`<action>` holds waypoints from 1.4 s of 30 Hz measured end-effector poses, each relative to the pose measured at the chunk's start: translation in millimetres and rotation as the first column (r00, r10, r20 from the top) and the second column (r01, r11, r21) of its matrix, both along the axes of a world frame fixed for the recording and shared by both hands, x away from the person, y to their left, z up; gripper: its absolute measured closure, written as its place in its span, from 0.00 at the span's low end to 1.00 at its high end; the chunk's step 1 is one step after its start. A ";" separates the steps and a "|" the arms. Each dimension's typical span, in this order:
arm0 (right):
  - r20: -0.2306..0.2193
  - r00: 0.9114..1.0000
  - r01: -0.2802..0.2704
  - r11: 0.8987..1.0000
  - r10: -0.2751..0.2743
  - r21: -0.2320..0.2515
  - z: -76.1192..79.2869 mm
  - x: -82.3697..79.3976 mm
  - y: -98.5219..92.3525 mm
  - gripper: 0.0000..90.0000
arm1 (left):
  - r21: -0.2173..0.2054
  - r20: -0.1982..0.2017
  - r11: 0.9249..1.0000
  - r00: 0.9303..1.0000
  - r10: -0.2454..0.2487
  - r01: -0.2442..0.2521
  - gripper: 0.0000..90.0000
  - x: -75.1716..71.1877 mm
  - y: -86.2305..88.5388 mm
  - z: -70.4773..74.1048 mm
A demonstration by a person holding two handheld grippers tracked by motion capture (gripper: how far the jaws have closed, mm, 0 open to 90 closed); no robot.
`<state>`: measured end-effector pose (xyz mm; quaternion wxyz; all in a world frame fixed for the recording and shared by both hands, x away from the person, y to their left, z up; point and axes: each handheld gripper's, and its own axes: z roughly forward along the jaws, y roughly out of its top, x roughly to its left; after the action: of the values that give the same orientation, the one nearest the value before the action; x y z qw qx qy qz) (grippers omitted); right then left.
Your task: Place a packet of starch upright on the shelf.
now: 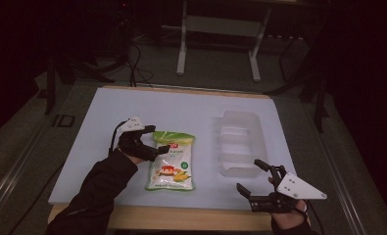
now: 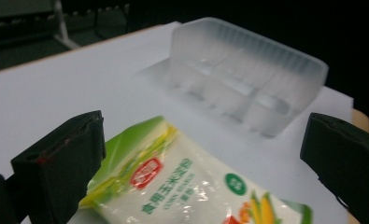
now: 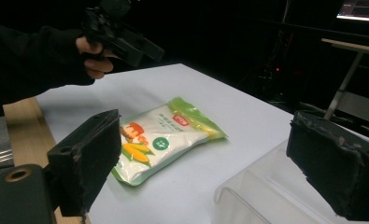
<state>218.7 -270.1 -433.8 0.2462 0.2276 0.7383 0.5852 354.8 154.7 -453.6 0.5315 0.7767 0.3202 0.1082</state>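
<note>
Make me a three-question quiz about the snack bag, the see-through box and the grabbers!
1. Where is the clear plastic tray relative to the corn-picture bag in the high view?
A. right of it
B. under it
C. left of it

2. What colour edges the bag?
A. red
B. green
C. blue

3. How does the left gripper stand?
A. shut on the bag
B. open at the bag's top end
C. inside the tray

Answers: 1 A, white table shows between them; 2 B, green border; 3 B, jaws apart in its own view.
</note>
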 end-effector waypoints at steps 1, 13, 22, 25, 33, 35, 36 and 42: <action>0.001 1.000 -0.002 1.000 0.002 0.001 0.1 -0.4 0.1 0.11 | -0.004 -0.014 1.000 1.000 0.005 -0.005 0.01 4.2 0.7 -2.0; 0.006 1.000 -0.006 1.000 0.006 0.001 0.2 -2.1 1.7 0.11 | 0.027 -0.097 0.994 0.989 0.110 -0.108 0.03 41.2 8.4 -38.3; -0.013 1.000 -0.015 1.000 0.015 -0.014 -4.5 0.0 3.7 0.11 | 0.052 -0.175 0.990 0.974 0.141 -0.133 0.03 58.8 15.3 -66.2; -0.019 1.000 -0.018 1.000 0.018 -0.015 -5.6 0.5 4.2 0.11 | 0.052 -0.200 0.990 0.970 0.139 -0.131 0.03 62.7 14.8 -71.2; -0.029 0.999 -0.021 1.000 0.020 -0.022 -7.6 1.8 4.7 0.11 | 0.116 -0.226 0.988 0.966 0.128 -0.104 0.03 72.0 9.5 -81.2; -0.033 0.999 -0.021 1.000 0.020 -0.022 -8.3 2.6 4.8 0.11 | 0.111 -0.237 0.989 0.964 0.124 -0.100 0.03 73.4 9.5 -83.5; -0.036 0.999 -0.022 0.999 0.021 -0.024 -8.8 2.9 4.9 0.11 | 0.104 -0.247 0.990 0.962 0.118 -0.094 0.03 73.9 9.0 -84.8; -0.040 0.999 -0.026 0.999 0.025 -0.028 -9.5 3.5 5.4 0.11 | 0.123 -0.275 0.991 0.958 0.077 -0.044 0.07 73.9 4.0 -86.4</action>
<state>222.2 -264.7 -443.3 0.2273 0.2261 0.7542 0.5731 428.7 158.7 -539.9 0.4316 0.8035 0.4087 0.0324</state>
